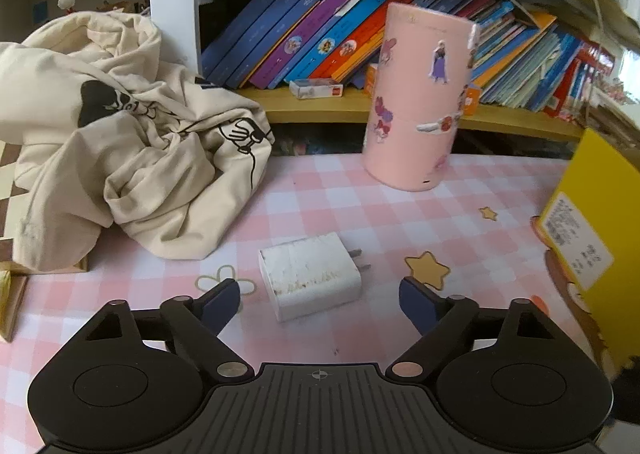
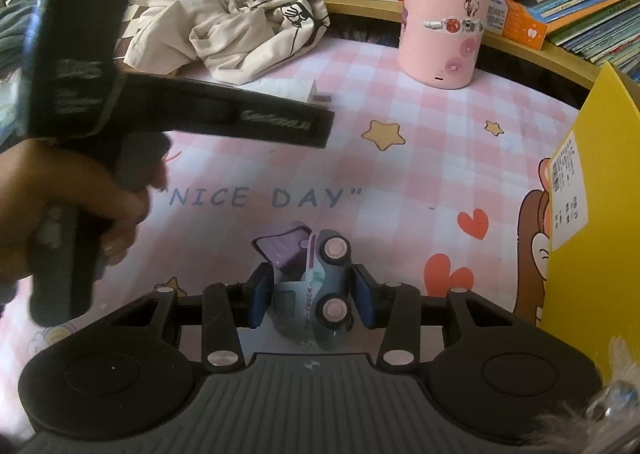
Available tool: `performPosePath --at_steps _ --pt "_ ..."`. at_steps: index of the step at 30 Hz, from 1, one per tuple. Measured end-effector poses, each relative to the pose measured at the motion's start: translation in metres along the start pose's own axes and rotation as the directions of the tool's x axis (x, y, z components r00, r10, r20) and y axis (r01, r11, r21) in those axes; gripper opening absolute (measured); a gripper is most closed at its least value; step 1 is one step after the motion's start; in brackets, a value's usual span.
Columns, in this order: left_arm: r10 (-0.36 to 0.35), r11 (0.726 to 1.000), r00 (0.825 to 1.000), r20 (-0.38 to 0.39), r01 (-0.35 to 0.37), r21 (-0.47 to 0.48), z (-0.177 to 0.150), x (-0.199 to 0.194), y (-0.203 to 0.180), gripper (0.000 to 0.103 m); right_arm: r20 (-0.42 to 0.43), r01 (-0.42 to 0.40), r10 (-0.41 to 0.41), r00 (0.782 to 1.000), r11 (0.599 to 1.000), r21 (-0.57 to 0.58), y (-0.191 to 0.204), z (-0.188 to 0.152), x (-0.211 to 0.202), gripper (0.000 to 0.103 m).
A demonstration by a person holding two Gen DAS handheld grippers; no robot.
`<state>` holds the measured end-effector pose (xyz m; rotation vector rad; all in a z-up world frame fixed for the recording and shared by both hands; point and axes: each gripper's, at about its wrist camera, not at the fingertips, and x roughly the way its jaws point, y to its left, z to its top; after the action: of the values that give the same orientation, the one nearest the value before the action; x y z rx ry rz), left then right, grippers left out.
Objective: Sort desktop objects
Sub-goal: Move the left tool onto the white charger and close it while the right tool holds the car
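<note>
the left gripper [image 1: 320,296] fills the bottom of the left wrist view with its jaws spread wide, and the white charger [image 1: 310,278] lies on the pink checked mat [image 1: 400,221] in the gap between them — neither pad touches it. its two metal prongs point toward the right of the frame. just above it, left of centre, a crumpled cream garment [image 1: 132,157] spills over the mat's edge. a pink sticker-covered cylinder [image 1: 420,101] stands upright in the upper middle, in front of a shelf of leaning books [image 1: 320,21]. a yellow box [image 1: 592,238] stands at the right edge.

in the right wrist view, the right gripper [image 2: 314,294] at lower centre is clamped on a small toy car [image 2: 316,286], which lies on its side with two pink wheels facing the right of the frame; a purple flap sticks out at its upper left. the blue pads press its flanks. in the left half of the frame, a hand [image 2: 60,205] grips the black handle of the left gripper, whose body reaches across toward the charger, mostly hidden behind it. the mat here reads "nice day" mid-frame, with the cylinder at the upper right and the yellow box on the right edge.
</note>
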<state>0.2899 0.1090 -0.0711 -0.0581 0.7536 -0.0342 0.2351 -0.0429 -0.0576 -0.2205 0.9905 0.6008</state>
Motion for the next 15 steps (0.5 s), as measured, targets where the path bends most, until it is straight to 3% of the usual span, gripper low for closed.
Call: performPosePath --at_steps 5,12,15 --pt "0.025 0.999 1.000 -0.017 -0.026 -0.025 -0.002 0.012 0.009 0.079 -0.006 -0.004 0.004 1.000 1.000 0.012 -0.002 -0.003 -0.001 0.040" --pt "0.037 0.999 0.999 0.006 -0.037 0.020 -0.001 0.017 0.006 0.076 -0.009 0.001 -0.001 1.000 1.000 0.009 0.000 -0.003 -0.001 0.040" --pt "0.034 0.999 0.999 0.014 -0.034 0.028 -0.001 0.017 0.005 0.063 -0.010 0.001 -0.001 1.000 1.000 0.013 -0.001 -0.003 -0.001 0.040"
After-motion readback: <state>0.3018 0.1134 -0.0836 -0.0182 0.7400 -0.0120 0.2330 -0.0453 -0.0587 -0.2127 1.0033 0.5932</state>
